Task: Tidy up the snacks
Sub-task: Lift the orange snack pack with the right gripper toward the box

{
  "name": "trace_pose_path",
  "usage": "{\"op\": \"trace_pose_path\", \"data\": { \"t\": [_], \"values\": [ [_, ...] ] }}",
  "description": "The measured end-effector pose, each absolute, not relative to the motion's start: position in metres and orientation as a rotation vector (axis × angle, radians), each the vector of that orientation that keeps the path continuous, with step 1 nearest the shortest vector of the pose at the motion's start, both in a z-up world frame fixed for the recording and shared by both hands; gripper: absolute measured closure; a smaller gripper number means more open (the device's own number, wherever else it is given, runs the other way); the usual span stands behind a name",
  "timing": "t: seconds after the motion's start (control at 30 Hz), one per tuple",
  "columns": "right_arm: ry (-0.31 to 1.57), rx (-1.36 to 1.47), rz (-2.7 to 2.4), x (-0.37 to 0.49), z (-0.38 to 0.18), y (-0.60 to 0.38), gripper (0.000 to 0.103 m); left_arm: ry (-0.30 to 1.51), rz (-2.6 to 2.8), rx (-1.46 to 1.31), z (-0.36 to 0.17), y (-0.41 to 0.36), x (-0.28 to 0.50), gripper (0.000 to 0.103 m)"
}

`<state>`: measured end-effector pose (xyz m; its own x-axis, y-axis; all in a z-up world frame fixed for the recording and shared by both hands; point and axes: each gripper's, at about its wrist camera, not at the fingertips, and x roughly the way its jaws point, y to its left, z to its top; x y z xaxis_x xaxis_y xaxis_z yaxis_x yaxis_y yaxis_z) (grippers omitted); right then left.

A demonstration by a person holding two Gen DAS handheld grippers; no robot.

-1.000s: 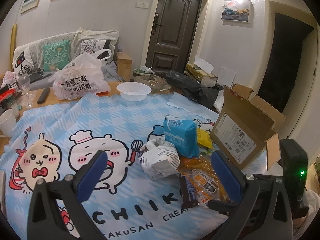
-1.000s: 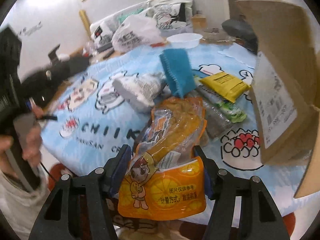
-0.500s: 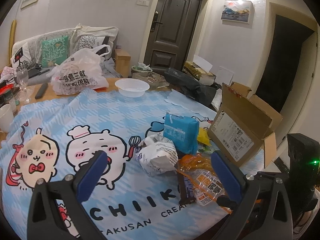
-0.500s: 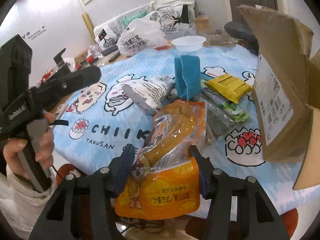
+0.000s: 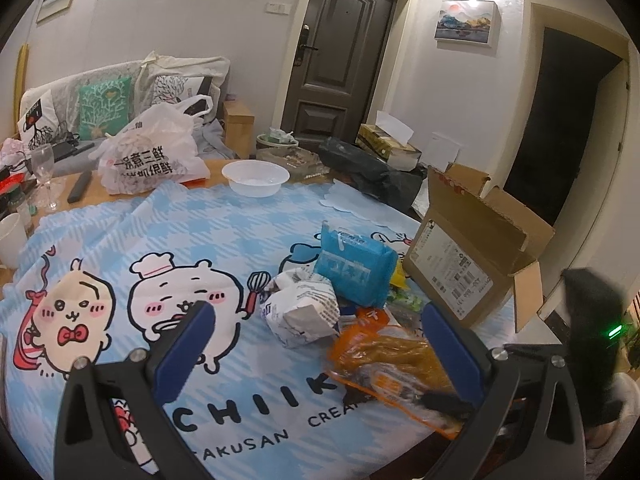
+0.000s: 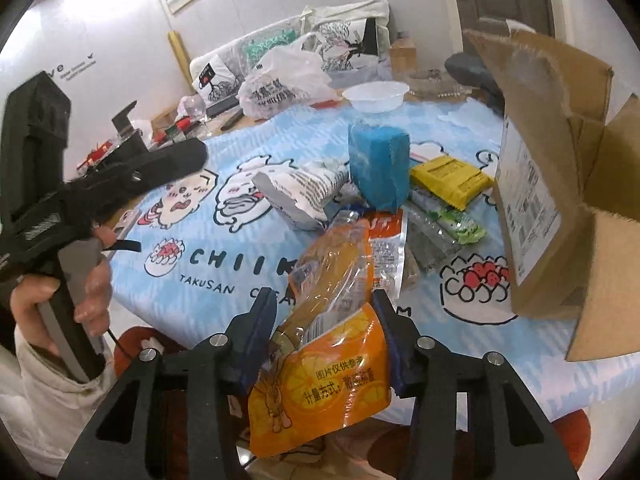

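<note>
An orange snack bag [image 6: 328, 380] lies at the near table edge, its near end crumpled between the fingers of my right gripper [image 6: 324, 320]. The jaws are closing and both pads press on the bag's sides. In the left wrist view the same orange bag [image 5: 384, 356] lies with a black fingertip over its near end. My left gripper [image 5: 316, 316] hovers wide open over the blue tablecloth with nothing between its fingers. Behind the bag lie a white-grey packet [image 6: 300, 188], a blue pack [image 6: 376, 168], a yellow pack [image 6: 448, 176] and a green packet [image 6: 452, 224].
An open cardboard box [image 6: 552, 168] stands on the right of the table, flaps up. At the far side are a white bowl [image 5: 256, 178], a full plastic shopping bag [image 5: 152, 160], a wine glass [image 5: 44, 168] and a white cup [image 5: 12, 240]. A hand [image 6: 92, 280] holds the left gripper.
The right jaws have narrowed onto the orange bag, whose near end now bunches up between the pads. The left gripper has stayed open in about the same place.
</note>
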<state>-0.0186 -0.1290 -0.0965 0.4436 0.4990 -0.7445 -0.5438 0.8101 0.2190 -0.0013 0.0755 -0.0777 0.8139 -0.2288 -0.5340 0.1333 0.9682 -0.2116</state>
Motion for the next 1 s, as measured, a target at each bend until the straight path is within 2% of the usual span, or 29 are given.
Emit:
{"op": "trace_pose_path", "data": {
  "t": [0.2, 0.47, 0.67, 1.0],
  "values": [
    [0.955, -0.171, 0.64, -0.011, -0.137, -0.117, 0.059, 0.588, -0.184, -0.156, -0.075, 0.074, -0.007, 0.001],
    [0.888, -0.299, 0.61, -0.017, -0.138, -0.104, 0.057, 0.607, -0.18, -0.158, -0.081, 0.075, -0.005, 0.001],
    [0.864, -0.422, 0.604, -0.025, -0.144, -0.088, 0.05, 0.609, -0.178, -0.168, -0.083, 0.079, -0.003, 0.001],
    [0.778, -0.474, 0.619, -0.037, -0.121, -0.084, 0.058, 0.618, -0.199, -0.185, -0.087, 0.081, 0.0, 0.001]
  ]
}}
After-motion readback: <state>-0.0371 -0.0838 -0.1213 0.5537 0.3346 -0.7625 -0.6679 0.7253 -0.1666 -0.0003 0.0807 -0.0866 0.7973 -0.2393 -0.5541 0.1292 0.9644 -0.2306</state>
